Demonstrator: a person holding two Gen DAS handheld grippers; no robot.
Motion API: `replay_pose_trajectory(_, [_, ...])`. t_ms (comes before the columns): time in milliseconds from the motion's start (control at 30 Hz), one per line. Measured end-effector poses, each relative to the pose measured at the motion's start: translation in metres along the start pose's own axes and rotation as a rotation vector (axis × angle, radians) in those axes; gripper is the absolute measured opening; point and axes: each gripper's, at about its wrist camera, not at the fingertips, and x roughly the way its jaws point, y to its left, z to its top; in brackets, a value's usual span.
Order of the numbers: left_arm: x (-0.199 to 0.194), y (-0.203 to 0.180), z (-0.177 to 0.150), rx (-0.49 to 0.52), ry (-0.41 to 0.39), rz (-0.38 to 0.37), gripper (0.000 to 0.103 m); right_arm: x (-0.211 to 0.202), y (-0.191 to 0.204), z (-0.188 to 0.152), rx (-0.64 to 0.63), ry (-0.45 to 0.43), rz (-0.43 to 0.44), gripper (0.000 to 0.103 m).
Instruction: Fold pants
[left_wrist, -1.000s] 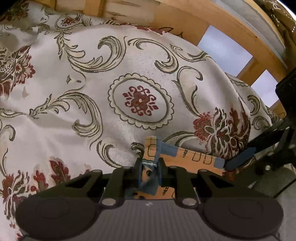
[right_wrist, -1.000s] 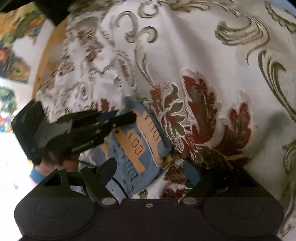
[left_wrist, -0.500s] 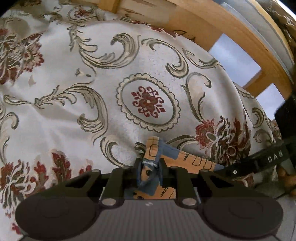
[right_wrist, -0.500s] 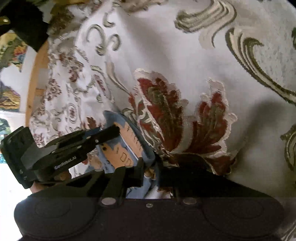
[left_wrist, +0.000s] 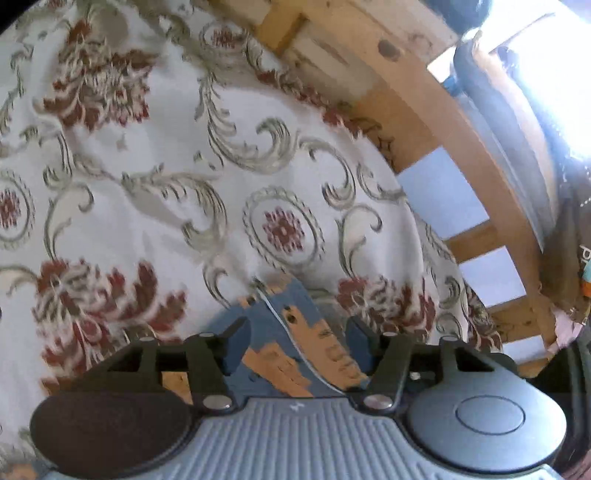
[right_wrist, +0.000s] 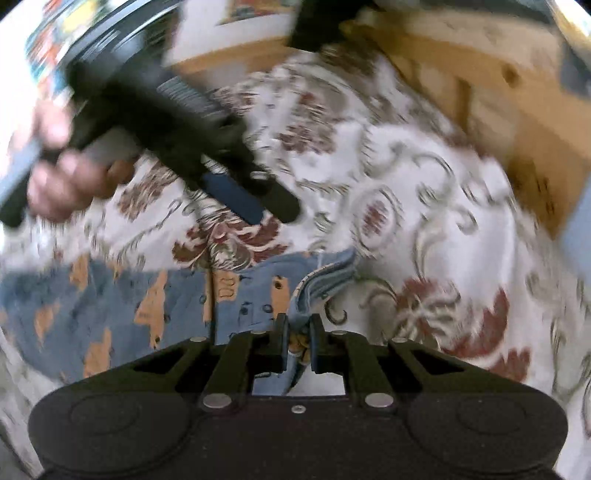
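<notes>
- On the cream bedspread with red flowers and grey-green scrolls (left_wrist: 155, 155) lie the blue pants with orange building shapes (right_wrist: 122, 295), spread flat toward the left of the right wrist view.
- Right gripper (right_wrist: 297, 341) is clenched on a bunched edge of the pants.
- Left gripper (left_wrist: 295, 343) is released, jaws spread above the pants.
- A hand (right_wrist: 62, 184) grips the left tool's handle, blurred.

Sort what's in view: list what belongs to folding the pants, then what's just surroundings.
Part of the job:
- pants, blue with orange patches
- right gripper, clamped on a pants edge
- left gripper, open over the pants

Just surroundings:
- floral bedspread under the pants
- wooden bed frame
</notes>
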Motion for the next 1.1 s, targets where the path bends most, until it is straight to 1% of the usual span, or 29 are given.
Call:
replay_pose_trajectory(133, [0.022,-0.020,0.001,0.018,0.094,0.074,0.063,0.002,0.027,-0.004,-0.168,-0.011,-0.030,0.011])
replay_pose_trajectory(233, [0.039,-0.033,0.009,0.036,0.129,0.124,0.063,0.003,0.036,-0.008,-0.233,-0.010,-0.033,0.011])
replay_pose_trajectory(333, [0.053,-0.042,0.016,0.049,0.160,0.180,0.063,0.007,0.040,-0.007,-0.248,0.003,-0.030,0.011])
replay_pose_trajectory(400, [0.063,-0.049,0.020,0.067,0.190,0.244,0.063,0.009,0.039,-0.007,-0.244,0.011,-0.023,0.011])
replay_pose_trajectory(467, [0.074,-0.056,0.021,0.094,0.229,0.321,0.060,0.010,0.039,-0.006,-0.245,0.016,-0.017,0.011])
replay_pose_trajectory(533, [0.083,-0.061,0.022,0.115,0.260,0.368,0.057,0.010,0.040,-0.007,-0.249,0.016,-0.014,0.011])
replay_pose_trajectory(600, [0.089,-0.064,0.023,0.120,0.274,0.413,0.051,0.009,0.040,-0.006,-0.248,0.017,-0.011,0.011])
replay_pose_trajectory(633, [0.092,-0.066,0.024,0.124,0.279,0.427,0.046,0.009,0.039,-0.006,-0.246,0.016,-0.011,0.011])
replay_pose_trajectory(667, [0.093,-0.067,0.024,0.124,0.281,0.438,0.035,0.009,0.039,-0.006,-0.243,0.015,-0.010,0.011])
replay_pose_trajectory(700, [0.093,-0.067,0.024,0.119,0.281,0.445,0.029,0.009,0.038,-0.006,-0.242,0.014,-0.010,0.011])
replay_pose_trajectory(733, [0.093,-0.066,0.024,0.109,0.276,0.442,0.023,0.009,0.038,-0.006,-0.241,0.013,-0.010,0.011])
replay_pose_trajectory(833, [0.083,-0.060,0.023,0.066,0.236,0.424,0.018,0.008,0.038,-0.006,-0.240,0.003,-0.015,0.011])
replay_pose_trajectory(933, [0.065,-0.045,0.017,0.009,0.175,0.358,0.015,0.001,0.041,-0.007,-0.261,-0.034,-0.035,0.011])
replay_pose_trajectory(967, [0.057,-0.039,0.014,-0.015,0.151,0.326,0.015,-0.001,0.043,-0.008,-0.275,-0.049,-0.045,0.011])
replay_pose_trajectory(1100, [0.023,-0.015,-0.001,-0.108,0.051,0.195,0.015,-0.015,0.063,-0.013,-0.395,-0.137,-0.095,0.011])
